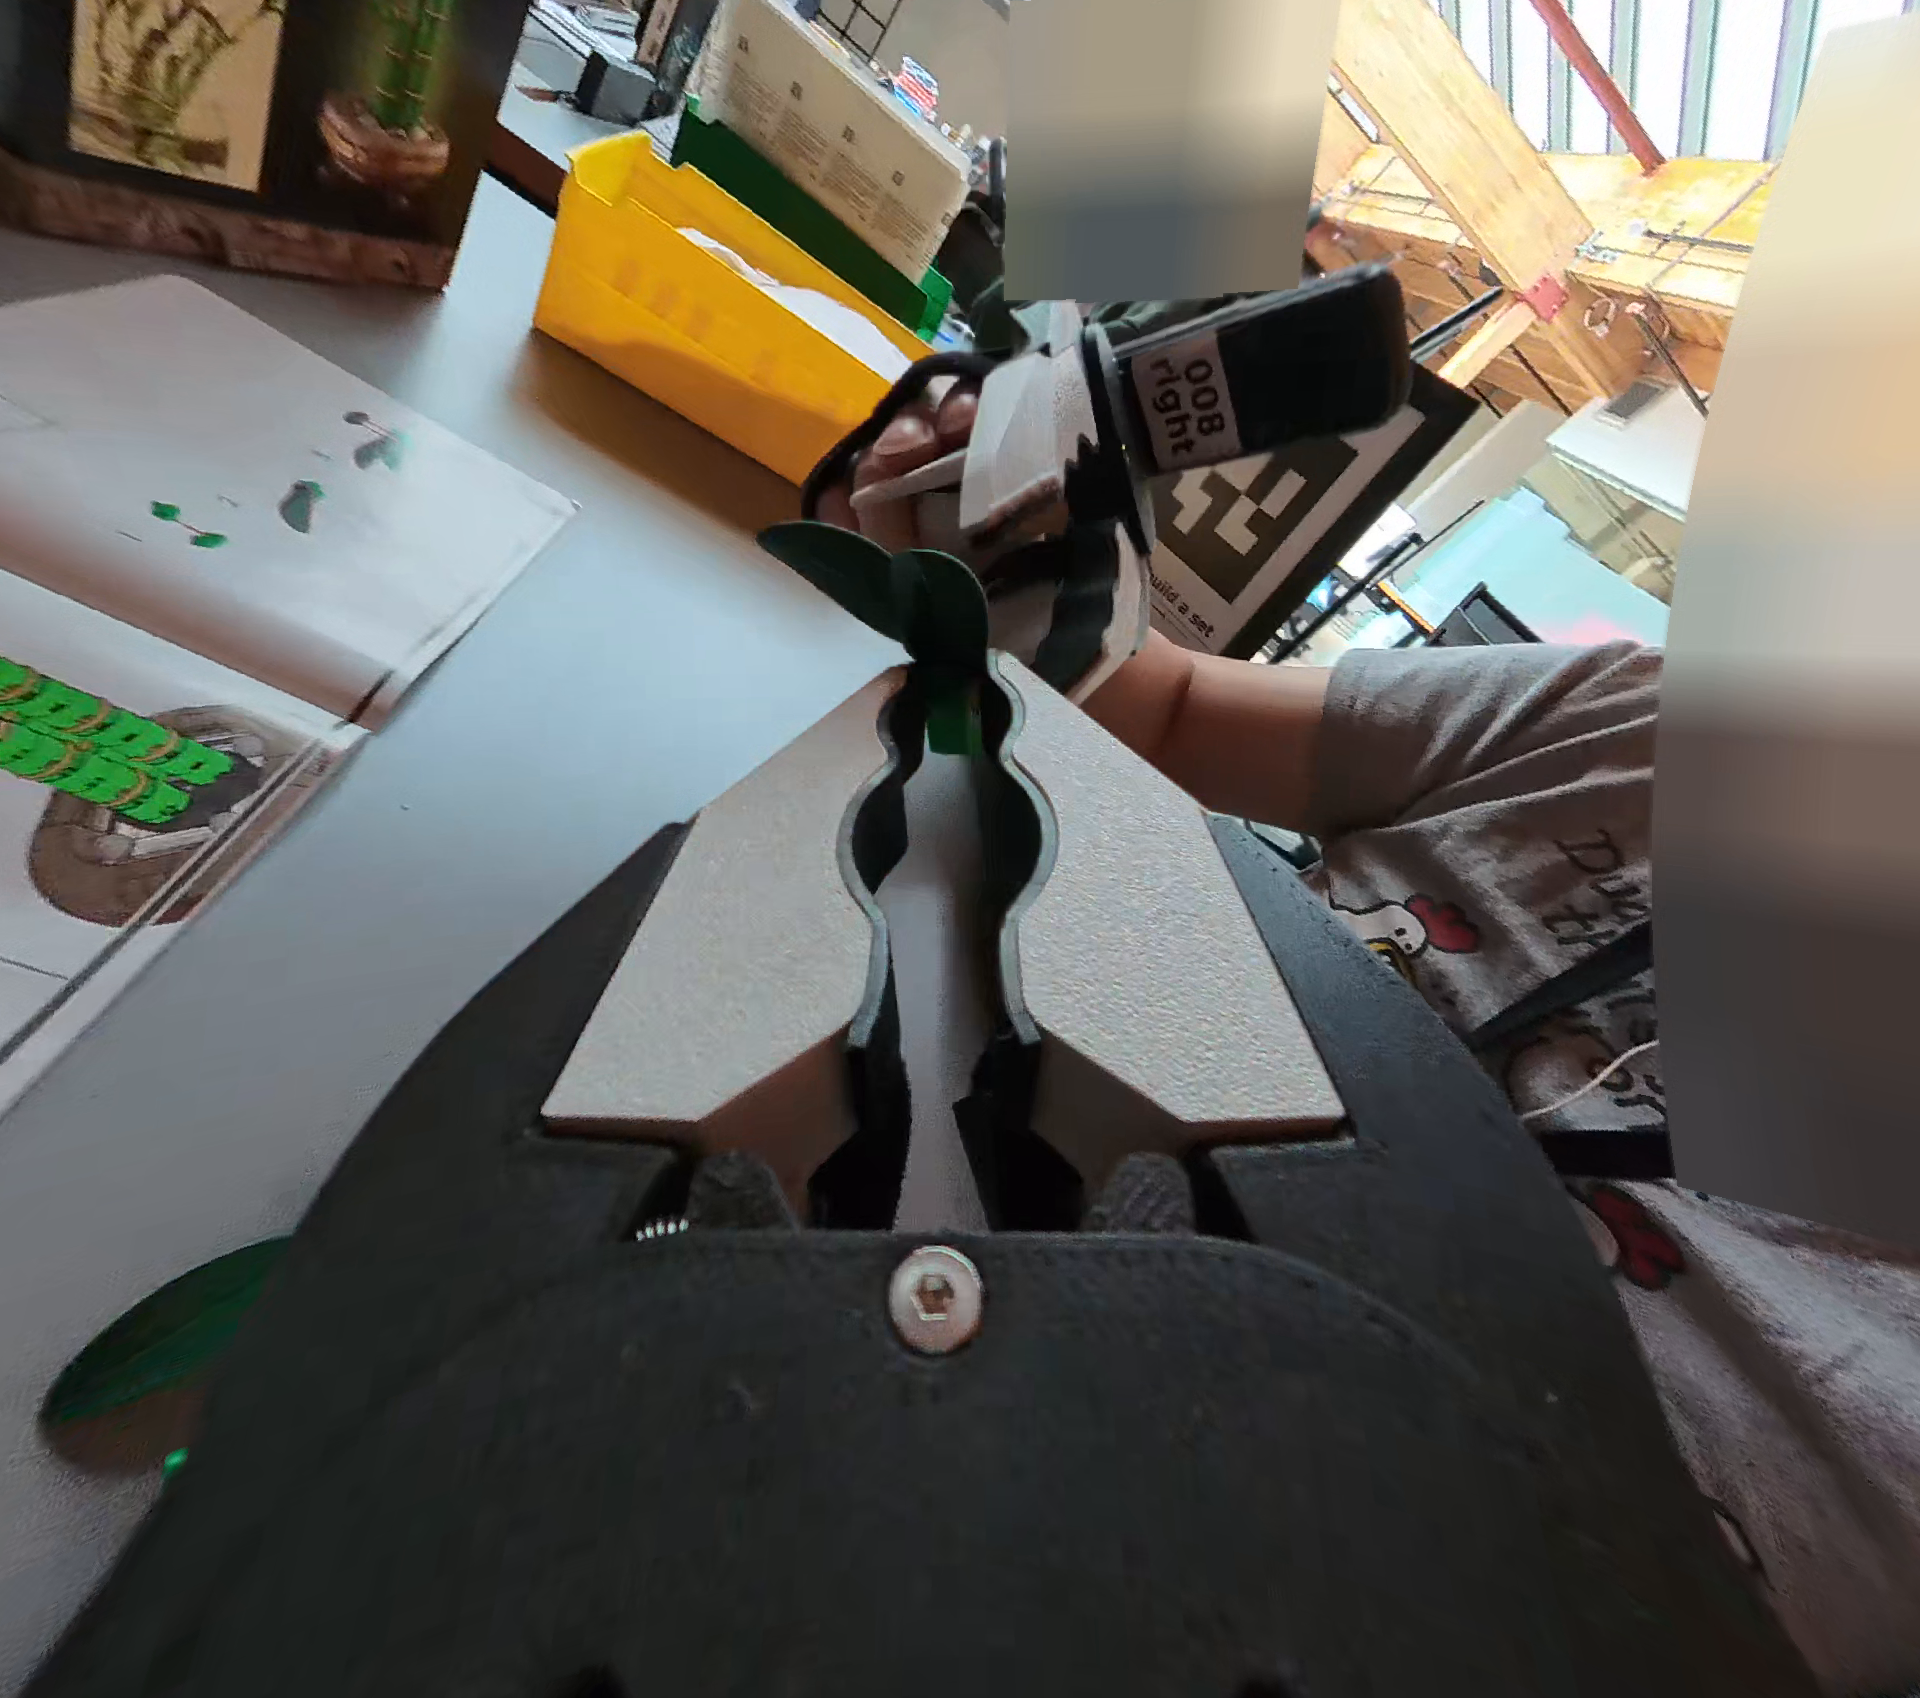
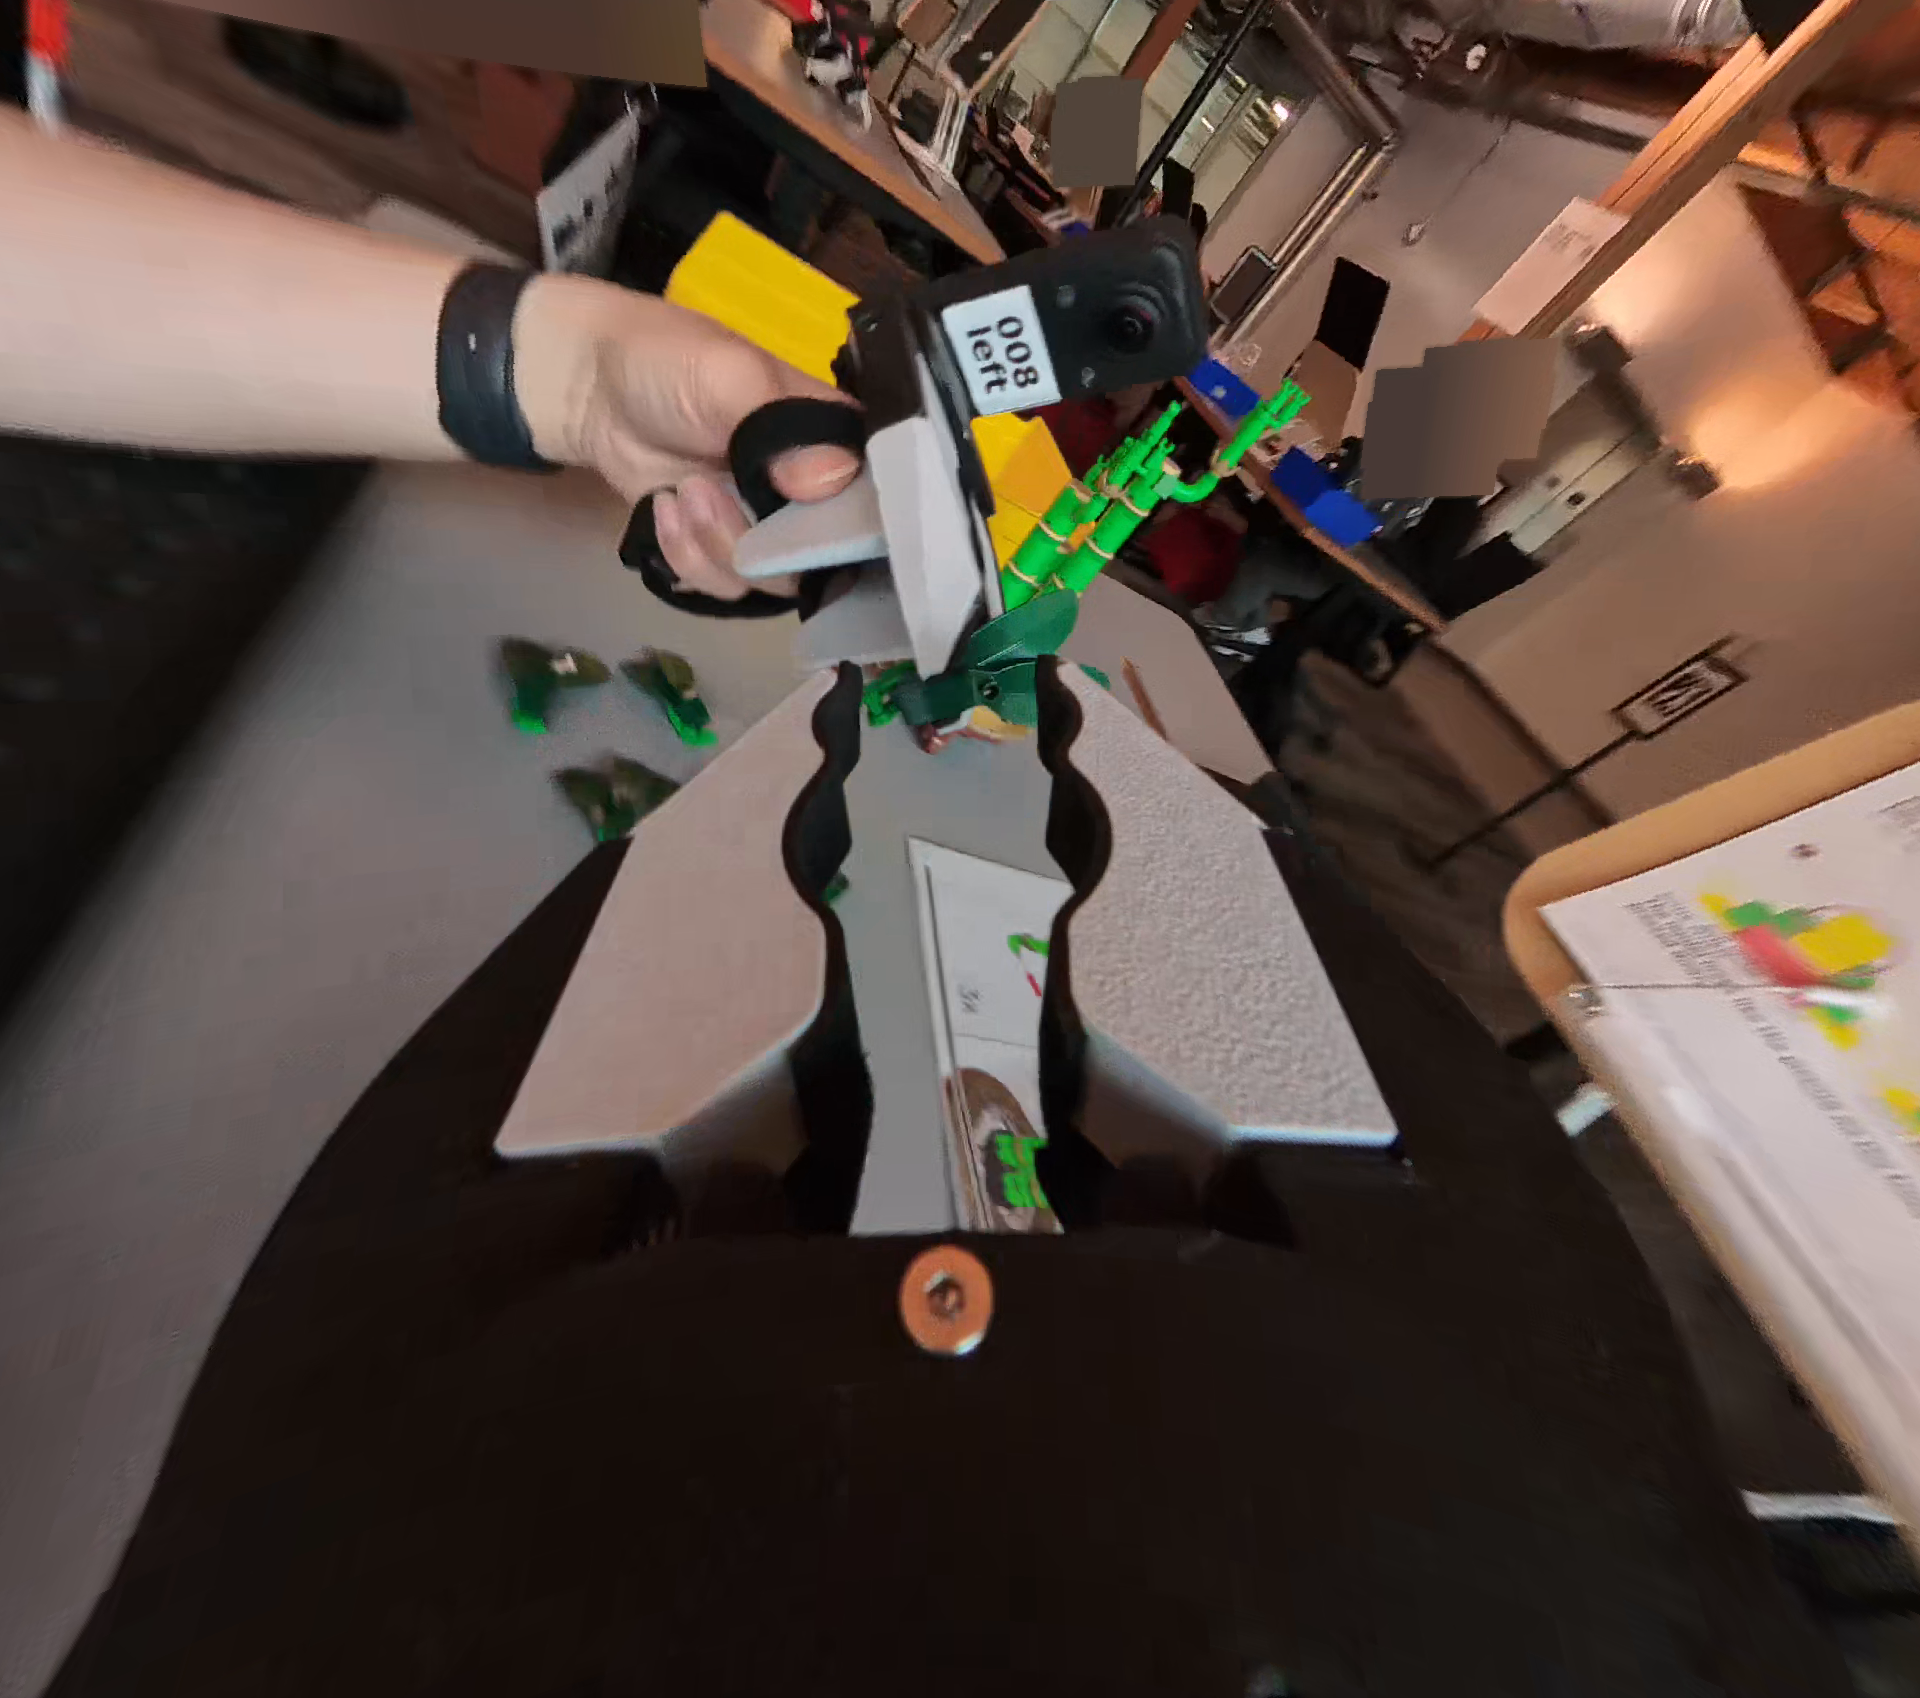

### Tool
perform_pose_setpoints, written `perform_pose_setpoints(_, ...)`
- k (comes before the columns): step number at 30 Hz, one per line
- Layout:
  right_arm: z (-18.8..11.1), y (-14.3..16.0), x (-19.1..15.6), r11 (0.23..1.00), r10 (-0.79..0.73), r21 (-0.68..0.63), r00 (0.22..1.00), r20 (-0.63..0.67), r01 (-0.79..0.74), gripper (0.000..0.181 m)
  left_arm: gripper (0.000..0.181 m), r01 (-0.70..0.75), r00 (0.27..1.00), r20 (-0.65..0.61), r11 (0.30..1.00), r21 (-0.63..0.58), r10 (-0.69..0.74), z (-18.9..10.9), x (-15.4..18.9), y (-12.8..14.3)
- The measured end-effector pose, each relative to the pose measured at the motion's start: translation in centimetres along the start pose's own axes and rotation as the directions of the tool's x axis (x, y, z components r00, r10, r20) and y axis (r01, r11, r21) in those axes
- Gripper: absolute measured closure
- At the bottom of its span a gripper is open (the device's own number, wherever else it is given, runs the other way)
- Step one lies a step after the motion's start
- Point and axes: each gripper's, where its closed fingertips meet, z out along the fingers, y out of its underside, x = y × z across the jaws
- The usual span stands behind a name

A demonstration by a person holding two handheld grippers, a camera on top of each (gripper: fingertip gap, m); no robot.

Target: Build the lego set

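I am holding a small leaf sprig [image 1: 914, 599] in the left claw [image 1: 951, 692], its tips clenched on the bright green stalk while the two dark leaves are fanning out past them. In the right wrist view, the right claw [image 2: 940, 692] is coming at the same sprig [image 2: 997, 661] from the other side; its tips are standing a little apart on either side of the leaves, and I cannot tell whether they are touching them yet.

The sprig is hanging in the air above the grey table [image 1: 582, 713], well clear of the open instruction booklet [image 1: 208, 526]. Three more leaf sprigs [image 2: 613, 713] are lying on the table, and the bamboo stalks [image 2: 1101, 505] are standing farther back, by the yellow bin [image 1: 665, 298].

To do this step well, I am thinking the left grip should be kept firm and low on the stalk, and the right claw should be closing slowly and squarely on the leaves, since such a thin piece could twist or pop out under a skewed squeeze.
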Motion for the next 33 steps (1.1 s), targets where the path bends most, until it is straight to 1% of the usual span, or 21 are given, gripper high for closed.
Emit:
perform_pose_setpoints(1, -0.2, 0.3, -0.3, 0.998, -0.059, -0.026, 0.998, -0.015, 0.059, 0.15, 0.173, 0.008, 1.0, -0.005, 1.0, -0.006, -0.008, 0.2, 0.0, 0.2)
perform_pose_setpoints(2, -0.3, 0.4, -0.3, 0.993, -0.11, -0.04, 0.993, -0.049, 0.108, 0.156, 0.173, 0.014, 1.0, -0.004, 1.0, -0.016, -0.014, 0.4, -0.2, 0.4)
perform_pose_setpoints(3, -0.5, 0.4, -0.4, 0.988, -0.153, -0.045, 0.986, -0.062, 0.15, 0.158, 0.173, 0.017, 1.0, -0.003, 0.999, -0.027, -0.018, 0.6, -0.3, 0.6)
perform_pose_setpoints(5, -0.5, 1.0, -0.7, 0.977, -0.202, -0.085, 0.977, -0.064, 0.197, 0.16, 0.173, 0.025, 1.0, -0.009, 0.999, -0.038, -0.025, 1.0, -0.3, 0.9)
perform_pose_setpoints(6, -0.4, 1.3, -0.9, 0.972, -0.219, -0.1, 0.974, -0.057, 0.212, 0.158, 0.173, 0.028, 1.0, -0.01, 0.999, -0.041, -0.029, 1.2, -0.3, 1.0)
perform_pose_setpoints(9, -0.4, 1.6, -1.2, 0.967, -0.234, -0.116, 0.972, -0.035, 0.229, 0.166, 0.173, 0.036, 0.999, -0.011, 0.998, -0.048, -0.037, 1.4, -0.5, 1.2)
perform_pose_setpoints(16, -0.6, 1.6, -1.2, 0.959, -0.257, -0.132, 0.966, -0.029, 0.251, 0.167, 0.173, 0.042, 0.999, -0.032, 0.998, -0.041, -0.044, 1.6, -0.3, 1.2)
perform_pose_setpoints(20, -1.0, 0.7, -0.8, 0.962, -0.261, -0.095, 0.963, -0.065, 0.254, 0.167, 0.173, 0.017, 0.998, -0.065, 1.0, -0.003, -0.017, 1.8, 0.4, 0.6)
perform_pose_setpoints(22, -1.3, 0.1, -0.3, 0.961, -0.273, -0.077, 0.956, -0.104, 0.266, 0.167, 0.175, 0.008, 0.996, -0.085, 1.0, 0.015, -0.006, 1.8, 0.9, 0.3)
perform_pose_setpoints(24, -1.5, -0.4, 0.0, 0.961, -0.275, -0.062, 0.953, -0.128, 0.269, 0.167, 0.173, -0.014, 0.996, -0.086, 0.999, 0.04, 0.018, 1.7, 1.1, 0.0)
perform_pose_setpoints(28, -1.8, -0.8, 0.3, 0.967, -0.254, -0.037, 0.957, -0.14, 0.251, 0.167, 0.174, -0.078, 0.993, -0.078, 0.993, 0.085, 0.085, 1.6, 1.6, -0.7)
perform_pose_setpoints(33, -1.9, -1.0, 0.3, 0.96, -0.28, -0.018, 0.948, -0.149, 0.281, 0.167, 0.175, -0.061, 0.993, -0.096, 0.994, 0.092, 0.07, 1.7, 1.8, -0.7)
